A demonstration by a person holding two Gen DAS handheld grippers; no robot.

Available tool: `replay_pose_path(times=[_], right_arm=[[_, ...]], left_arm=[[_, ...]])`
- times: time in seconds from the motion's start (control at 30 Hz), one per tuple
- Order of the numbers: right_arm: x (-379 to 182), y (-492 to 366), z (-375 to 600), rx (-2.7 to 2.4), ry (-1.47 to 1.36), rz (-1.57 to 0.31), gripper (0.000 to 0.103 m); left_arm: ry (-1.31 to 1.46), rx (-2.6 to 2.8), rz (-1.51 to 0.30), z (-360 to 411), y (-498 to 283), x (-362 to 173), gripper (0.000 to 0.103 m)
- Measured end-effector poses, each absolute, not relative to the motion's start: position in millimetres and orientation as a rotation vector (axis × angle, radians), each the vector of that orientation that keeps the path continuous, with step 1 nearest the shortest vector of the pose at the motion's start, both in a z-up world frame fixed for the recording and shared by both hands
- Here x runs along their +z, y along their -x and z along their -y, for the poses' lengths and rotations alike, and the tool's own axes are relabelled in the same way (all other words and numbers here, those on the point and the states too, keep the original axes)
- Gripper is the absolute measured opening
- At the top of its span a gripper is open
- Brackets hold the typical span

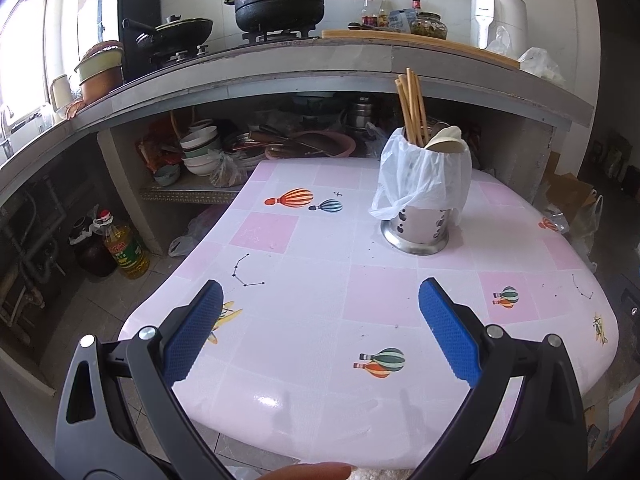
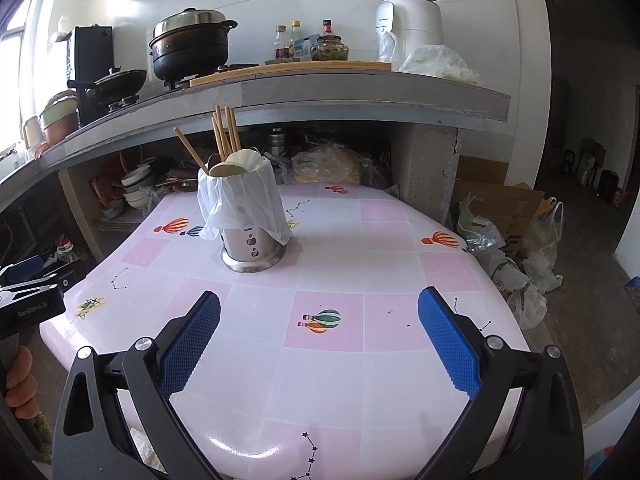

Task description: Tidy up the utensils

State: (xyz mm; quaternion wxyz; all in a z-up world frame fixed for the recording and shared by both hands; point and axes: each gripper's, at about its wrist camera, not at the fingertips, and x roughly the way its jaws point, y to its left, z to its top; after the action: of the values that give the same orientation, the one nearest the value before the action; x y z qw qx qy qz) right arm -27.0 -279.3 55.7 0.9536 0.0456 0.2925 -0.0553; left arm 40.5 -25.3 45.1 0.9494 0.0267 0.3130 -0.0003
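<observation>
Left gripper (image 1: 320,304) held with blue pads spread wide apart, empty, hovering over the near part of the table (image 1: 304,280). Right gripper (image 2: 319,312) likewise splayed, nothing between the pads, poised above the same pink checked tabletop. Utensil holder (image 1: 420,216) stood upright toward the far side of the table, a perforated steel cup draped with a thin white plastic bag (image 1: 416,176). Chopsticks (image 1: 412,108) rose in a bundle from its mouth, with pale spoons (image 1: 442,140) resting just beside them at the rim. Seen no loose utensil anywhere on the tabletop, so apparently little left to collect.

Judged the main hazard to be the bag: loose, slippery film hanging over the rim and down the sides. Closing on it instead of on the steel would probably drag the film and tip the cup. Top-heavy too, given tall chopsticks leaning outward; a nudge at the rim could well topple it and scatter the contents. Pulling one chopstick from the tight bundle might lift its neighbours. Glossy table surface, likely slick, so a sideways push could slide the holder toward an edge. Both tools converging on one narrow target risked a collision of fingers.
</observation>
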Motion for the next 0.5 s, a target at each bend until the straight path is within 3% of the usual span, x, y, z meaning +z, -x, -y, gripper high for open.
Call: replay_pose_path(times=[0.5], right_arm=[[56.4,24.7,289.0,-0.126,-0.097,-0.596,0.096]], left_arm=[[-0.04,0.024,-0.628,12.0,-39.3,48.1,0.095]])
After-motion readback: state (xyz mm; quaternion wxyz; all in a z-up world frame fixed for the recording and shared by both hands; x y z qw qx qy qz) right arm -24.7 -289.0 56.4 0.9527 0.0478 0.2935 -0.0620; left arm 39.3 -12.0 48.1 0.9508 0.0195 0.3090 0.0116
